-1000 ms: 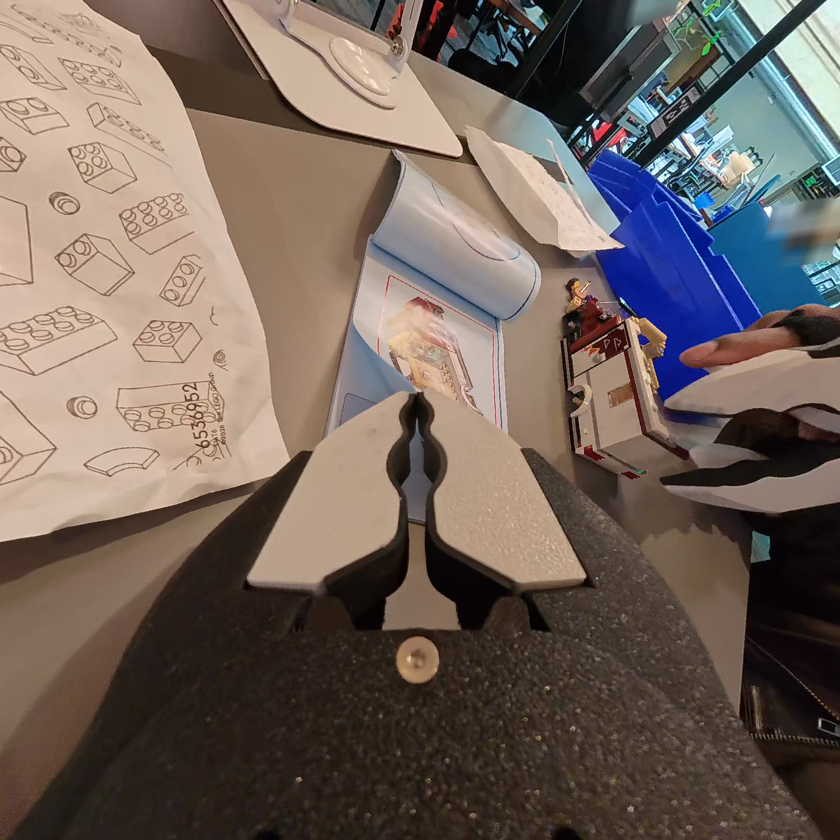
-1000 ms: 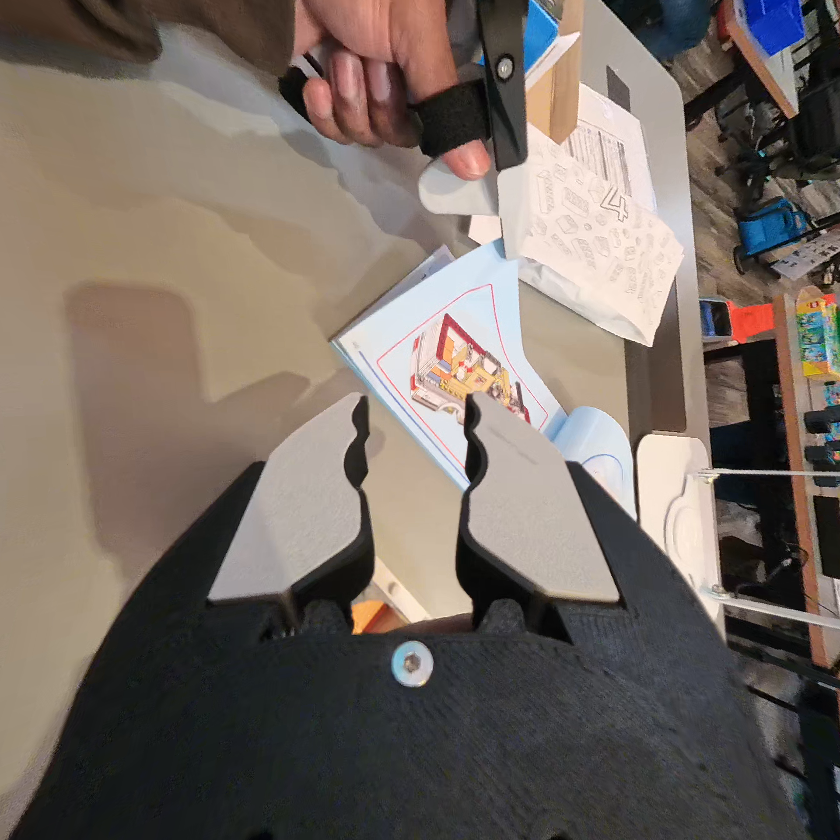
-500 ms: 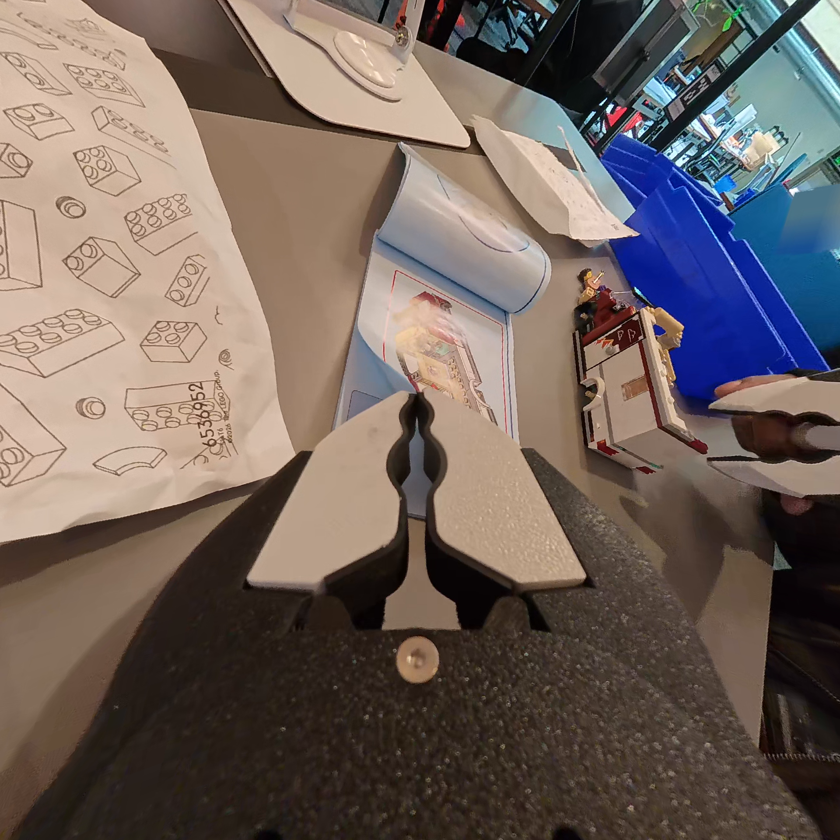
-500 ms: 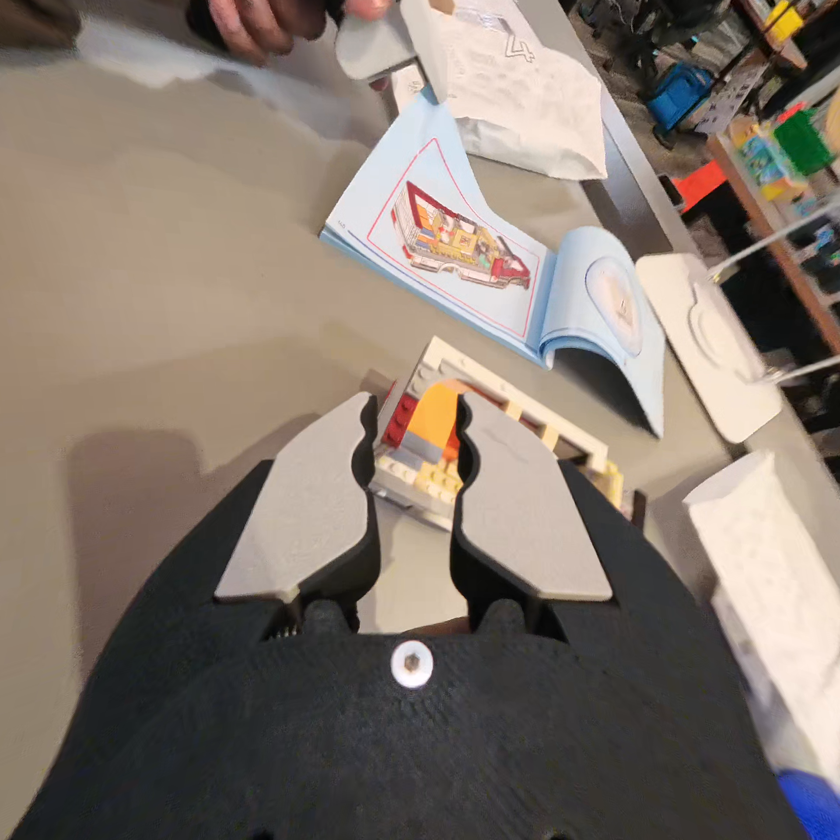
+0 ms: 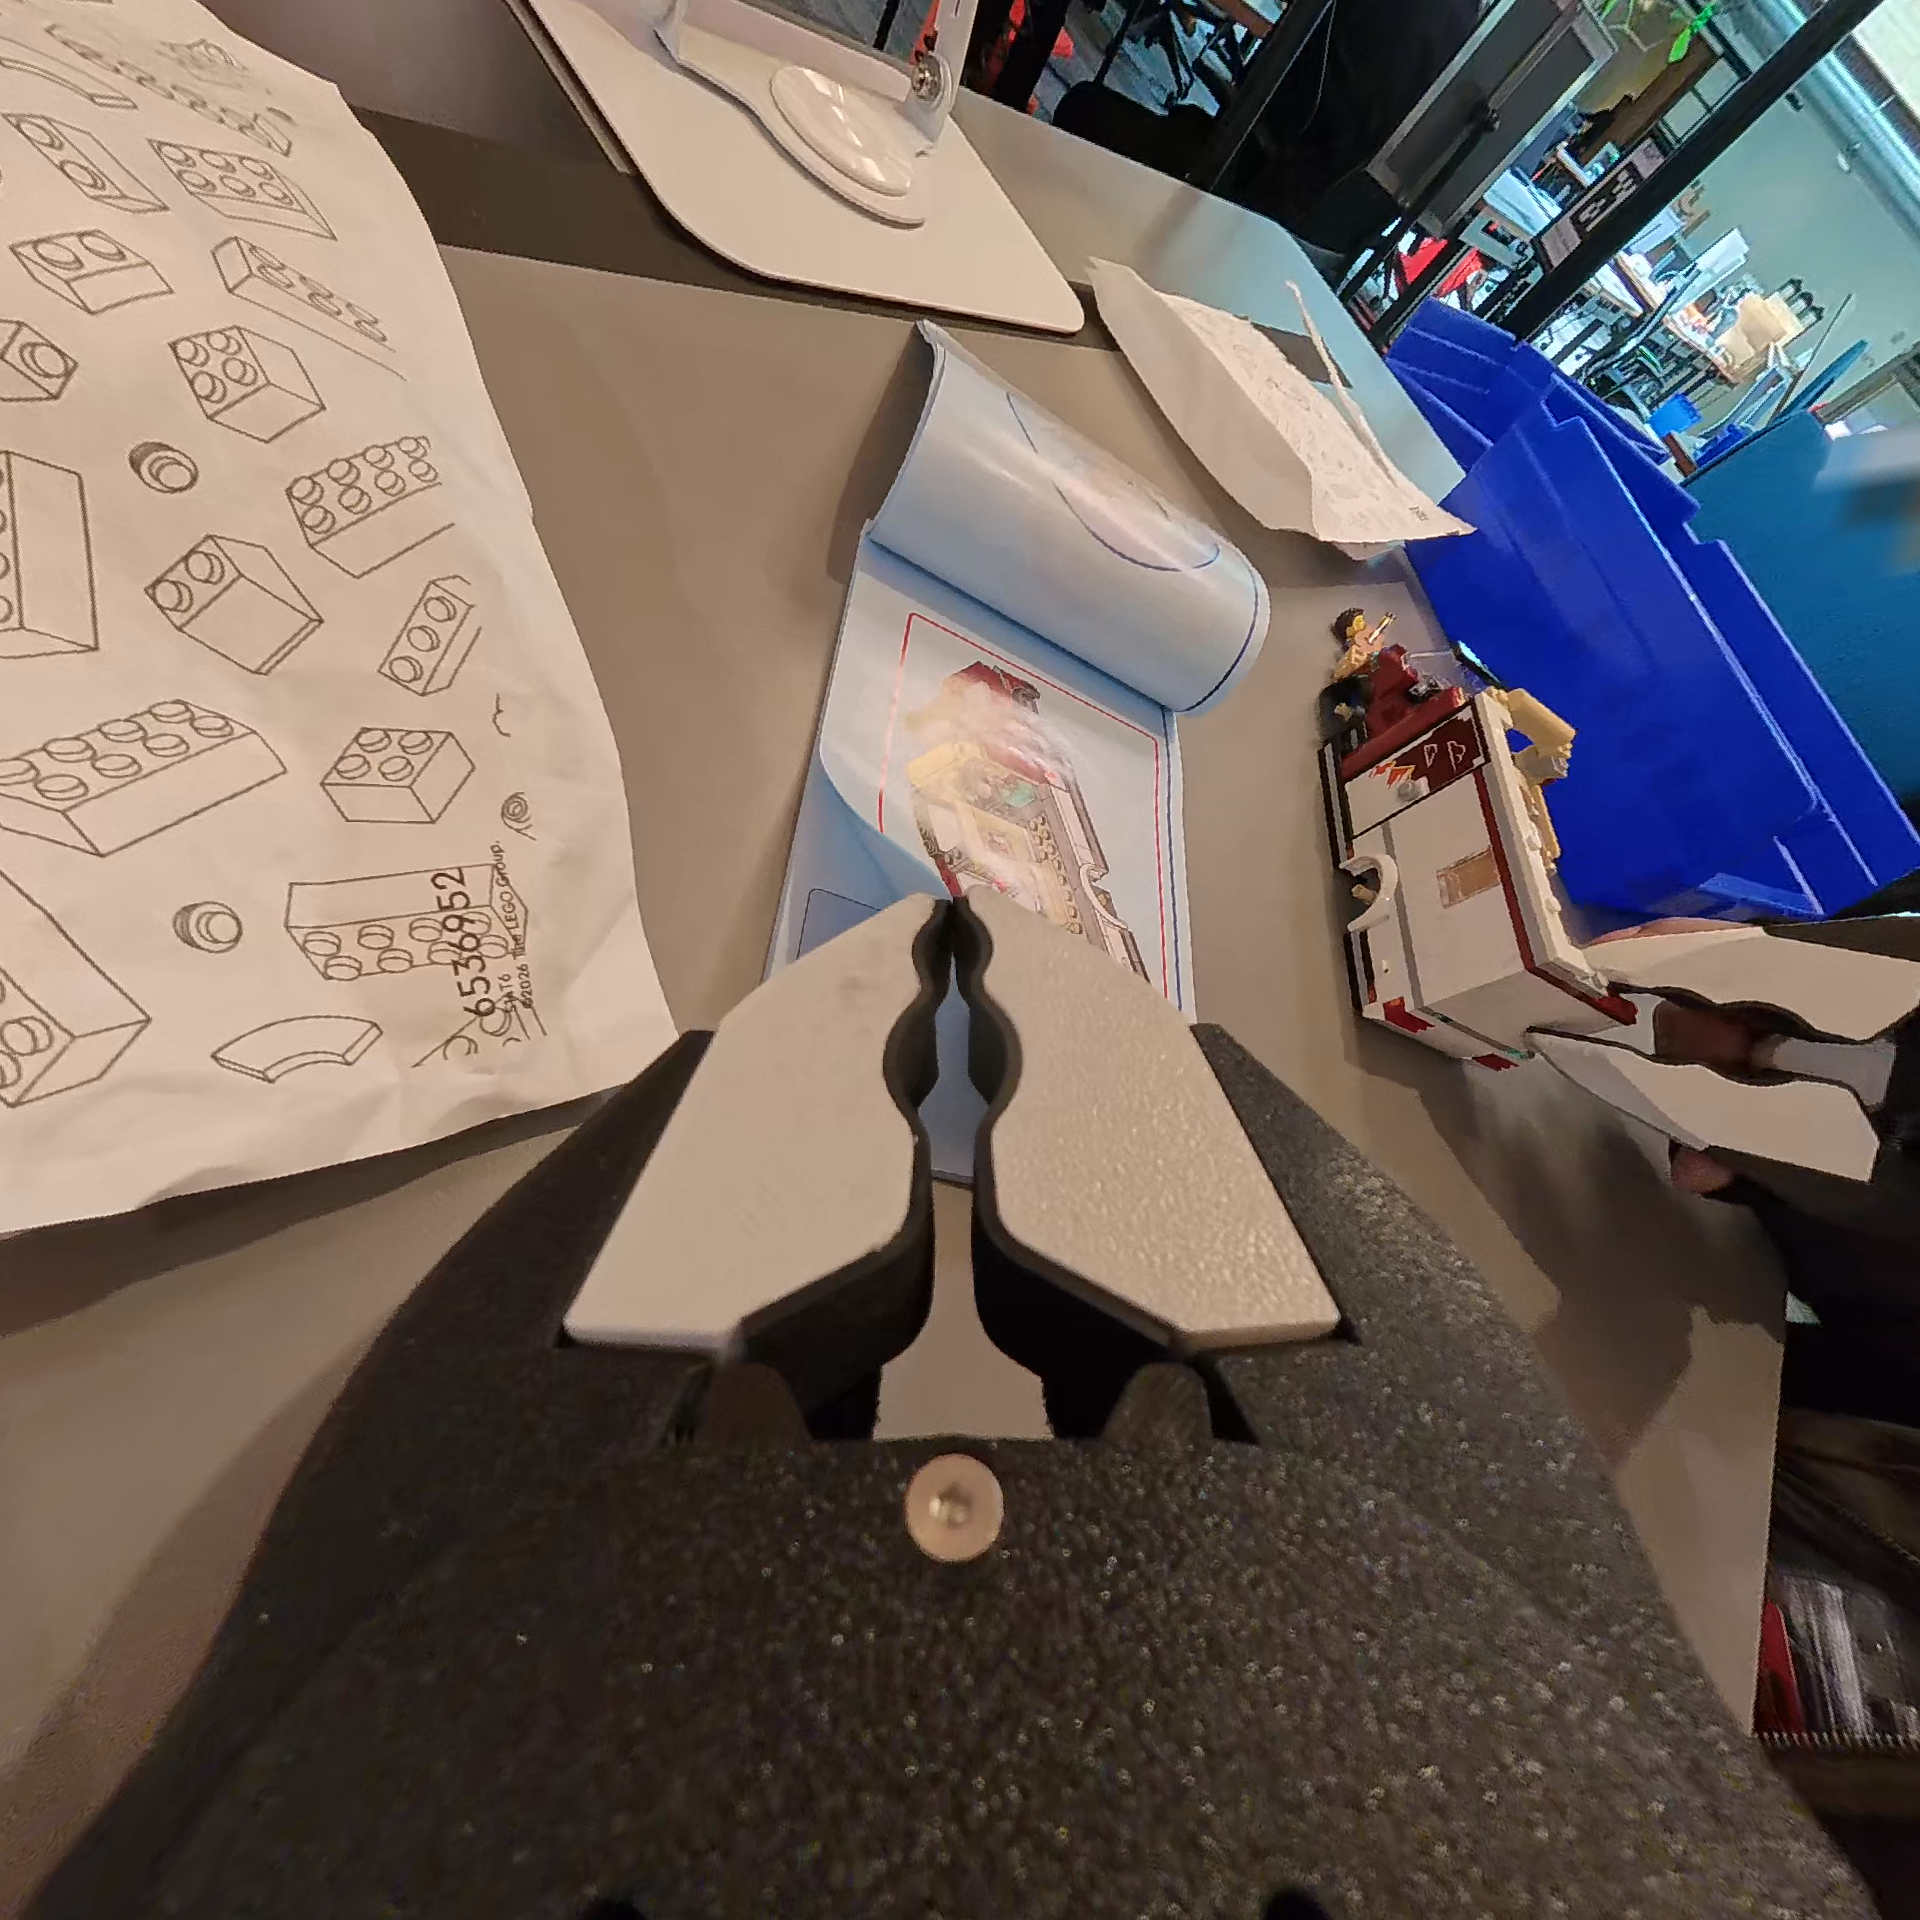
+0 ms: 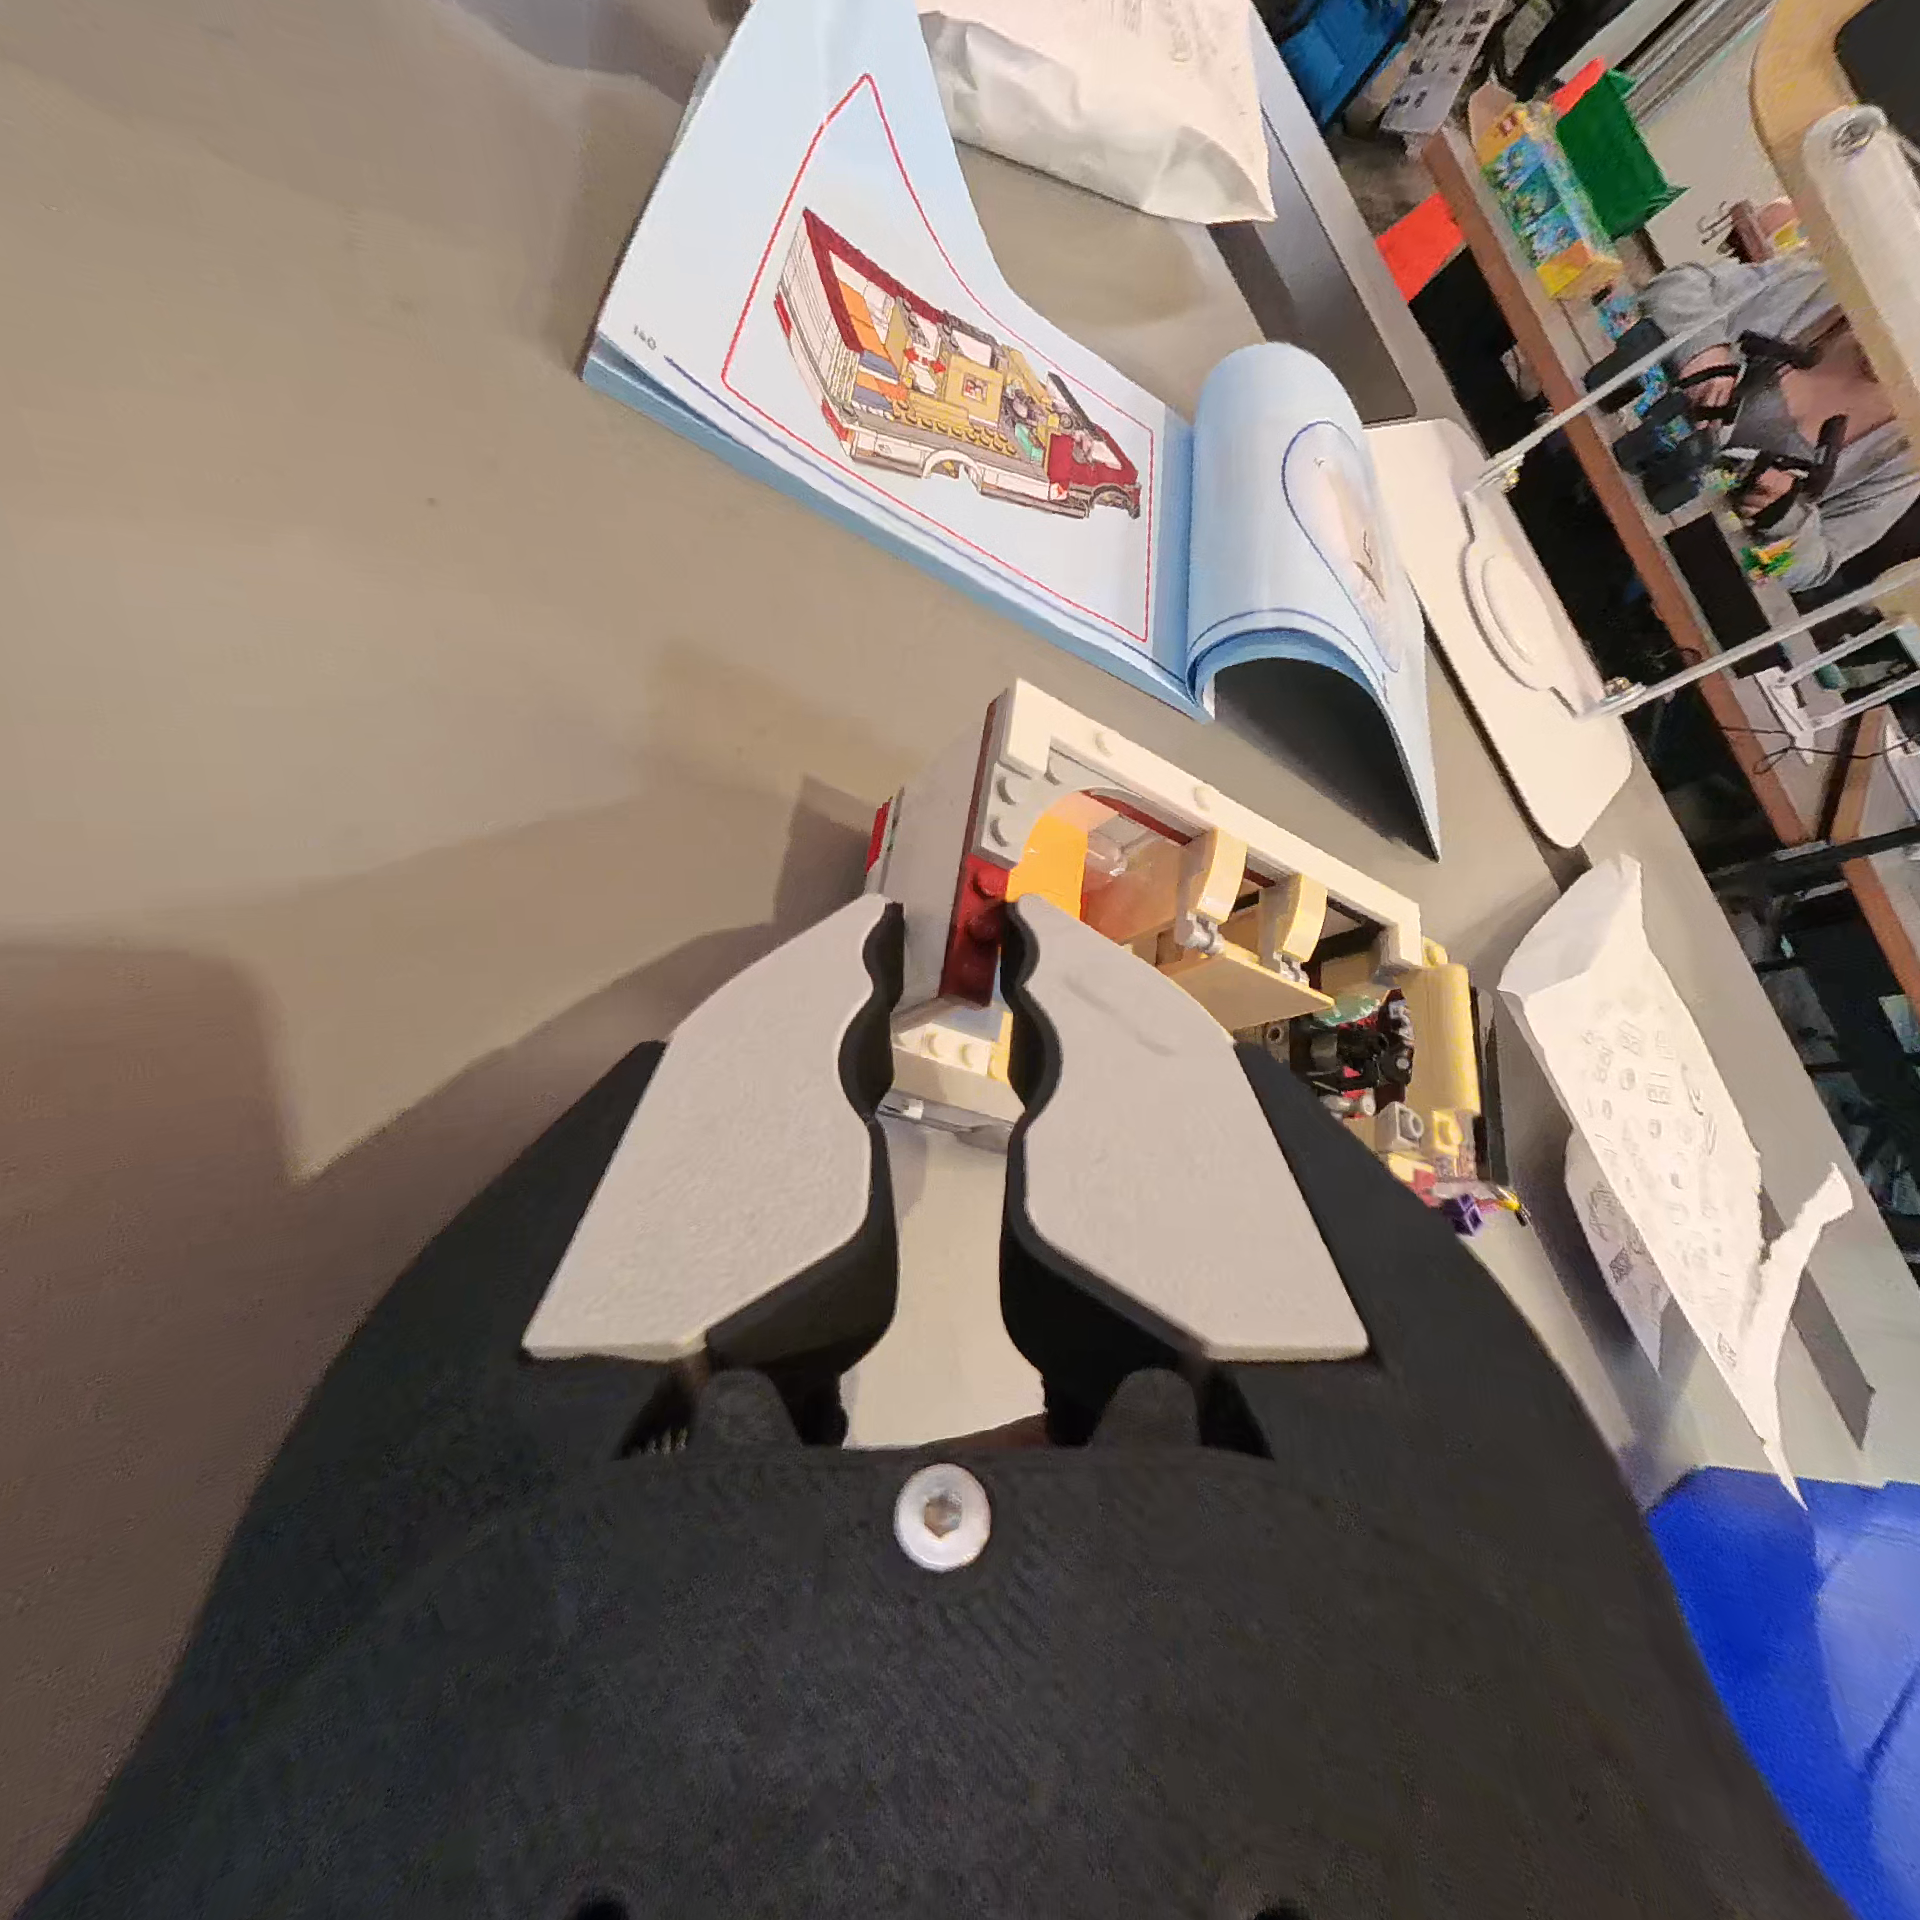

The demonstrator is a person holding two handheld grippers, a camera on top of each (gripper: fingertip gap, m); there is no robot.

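My left gripper is shut, its tips pinching the lifted corner of a page of the light blue instruction booklet; the page curls up from the table to the tips. The booklet also shows in the right wrist view, its far corner raised. My right gripper is shut on the near end wall of a white, dark red and tan brick model on the table, one pad on the white outer face, one on the dark red inner side. The left wrist view shows that gripper at the model's near corner.
A white paper bag printed with brick drawings lies left of the booklet. A torn paper bag and blue bins are beyond the model. A white stand base sits at the back. The grey table carries all of it. There is about 25 cm between the tips of the two grippers.
My right gripper swung from above the booklet down to the brick model and its jaws narrowed onto the model's end wall. My left gripper stayed shut in place.
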